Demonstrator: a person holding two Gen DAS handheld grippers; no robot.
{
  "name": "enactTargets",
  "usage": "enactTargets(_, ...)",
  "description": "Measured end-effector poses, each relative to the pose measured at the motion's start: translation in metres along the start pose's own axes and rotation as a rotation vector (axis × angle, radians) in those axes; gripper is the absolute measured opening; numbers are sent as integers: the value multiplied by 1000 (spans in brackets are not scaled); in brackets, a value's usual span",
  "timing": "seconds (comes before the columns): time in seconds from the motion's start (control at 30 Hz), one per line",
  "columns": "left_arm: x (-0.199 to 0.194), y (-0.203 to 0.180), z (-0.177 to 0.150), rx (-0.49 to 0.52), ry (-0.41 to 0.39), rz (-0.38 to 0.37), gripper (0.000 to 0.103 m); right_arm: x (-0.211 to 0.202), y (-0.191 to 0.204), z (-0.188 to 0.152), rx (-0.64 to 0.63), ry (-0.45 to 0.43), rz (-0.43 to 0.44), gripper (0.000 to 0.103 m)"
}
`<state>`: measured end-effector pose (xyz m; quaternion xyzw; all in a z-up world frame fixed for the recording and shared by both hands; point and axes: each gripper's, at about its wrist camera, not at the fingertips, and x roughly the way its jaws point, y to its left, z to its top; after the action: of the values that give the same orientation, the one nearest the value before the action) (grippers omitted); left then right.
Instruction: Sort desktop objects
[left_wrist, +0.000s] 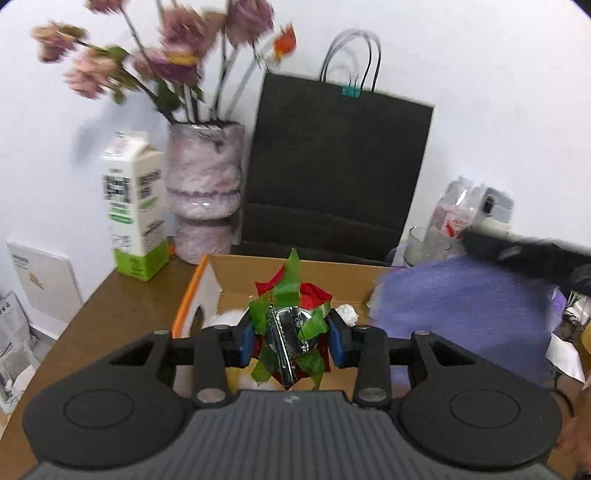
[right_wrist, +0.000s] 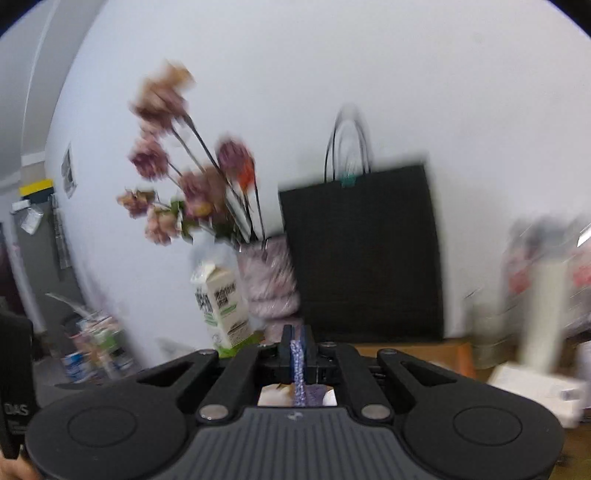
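My left gripper (left_wrist: 291, 334) is shut on a crumpled ornament (left_wrist: 290, 291) of red petals, green ribbon and silver foil, pressed between the blue pads (left_wrist: 246, 341). It hangs over an open cardboard box (left_wrist: 332, 275) that has crumpled white paper inside. A purple cloth (left_wrist: 461, 310) hangs over the box's right side, below the black body of the right gripper (left_wrist: 524, 254). In the right wrist view my right gripper (right_wrist: 297, 350) is shut on a thin fold of the purple cloth (right_wrist: 300, 387), which droops below the jaws.
Behind the box stand a milk carton (left_wrist: 135, 206), a pink vase (left_wrist: 205, 192) of dried flowers and a black paper bag (left_wrist: 340, 173) against the white wall. A glass (left_wrist: 421, 245) and packaging sit at the right. A white booklet (left_wrist: 40, 280) leans off the brown table's (left_wrist: 122, 314) left edge.
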<state>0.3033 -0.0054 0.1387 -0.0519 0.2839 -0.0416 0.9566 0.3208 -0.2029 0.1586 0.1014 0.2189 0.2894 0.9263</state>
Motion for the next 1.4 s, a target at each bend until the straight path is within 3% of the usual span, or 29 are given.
enactTargets(0.1, 54, 0, 10, -7, 112, -11, 39, 104, -60, -8, 102, 328, 60, 2)
enactTargets(0.23, 109, -8, 0, 27, 228, -11, 39, 166, -92, -35, 3, 485, -170, 3)
enactTargets(0.33, 136, -17, -5, 44, 279, -7, 41, 172, -93, -35, -21, 476, -223, 15)
enactTargets(0.37, 143, -23, -8, 66, 298, -17, 39, 171, -91, -32, -36, 467, -238, 38)
enactTargets(0.43, 149, -30, -9, 96, 294, 15, 45, 169, -88, -28, -90, 464, -368, 56)
enactTargets(0.5, 151, -32, -8, 109, 303, 23, 57, 163, -92, -22, -84, 452, -400, 76)
enactTargets(0.57, 150, -32, -4, 106, 302, 7, 77, 152, -97, -19, -36, 445, -366, 82)
enactTargets(0.7, 131, -33, 4, 166, 259, 19, 80, 131, -96, -11, -28, 428, -373, 82)
enactTargets(0.8, 112, -28, 6, 172, 231, 63, 90, 110, -90, -8, -17, 418, -354, 84)
enactTargets(1.0, 55, -4, -3, 64, 210, 94, 94, 63, -61, -22, -61, 384, -340, 86)
enactTargets(1.2, -27, -4, -52, 93, 95, 106, 100, -14, -20, -67, -74, 275, -294, 87)
enactTargets(1.4, -101, 2, -131, 76, 25, 73, 103, -85, 26, -127, -100, 168, -291, 87)
